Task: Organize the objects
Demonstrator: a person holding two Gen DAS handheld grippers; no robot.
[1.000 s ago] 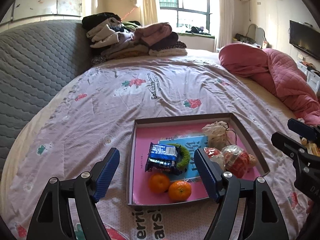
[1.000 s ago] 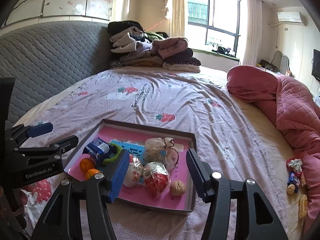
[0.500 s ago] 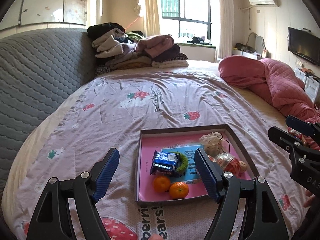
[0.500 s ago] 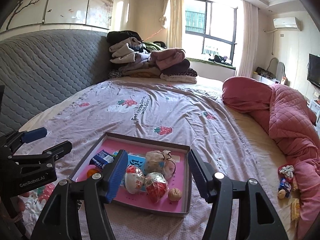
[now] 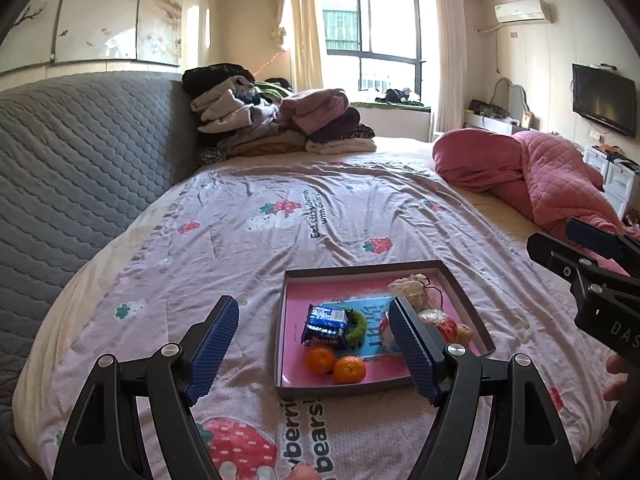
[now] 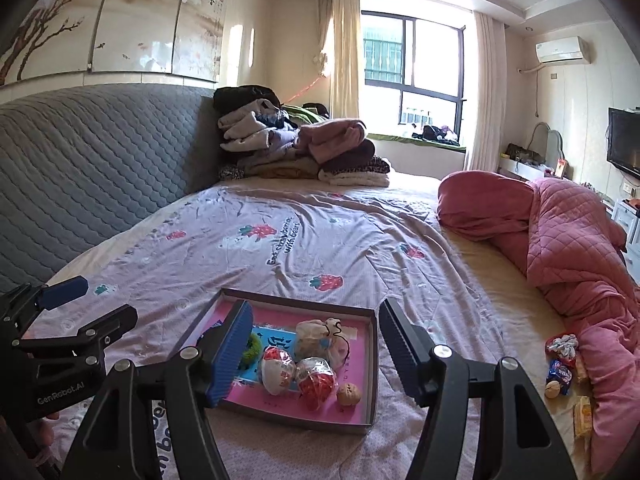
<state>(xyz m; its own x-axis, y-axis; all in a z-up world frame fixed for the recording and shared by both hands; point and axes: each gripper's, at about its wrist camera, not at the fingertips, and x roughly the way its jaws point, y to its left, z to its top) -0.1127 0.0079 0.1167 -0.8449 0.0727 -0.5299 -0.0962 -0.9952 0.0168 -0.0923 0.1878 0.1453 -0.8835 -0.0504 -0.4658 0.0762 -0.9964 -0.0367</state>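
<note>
Both sets of fingers stand apart with nothing between them: left gripper wide and empty in the lower centre of its frame, right gripper with jaws opening, also empty, its pads framing the tray from above without touching anything.

Tray sits lower centre of the right wrist view on the strawberry-print bedsheet. Already in it: two oranges, a blue snack pack, a green ring, a drawstring pouch, two wrapped snacks and a walnut, all lying on a pink liner.

Left over — a small cluster of loose items at the right edge of the right wrist frame, just beside the pink quilt, well apart from the tray. I can make out a wrapped snack, a blue pack, a nut and a yellow packet.

My read: between picks, most of the sorting done. Next move probably falls to the right gripper — swing toward that cluster, drop over one item, close on it, carry it to the free strip at the tray's right side. Soft wrappers on soft bedding, so the fingers need to come in low enough to catch the item, not the sheet.
</note>
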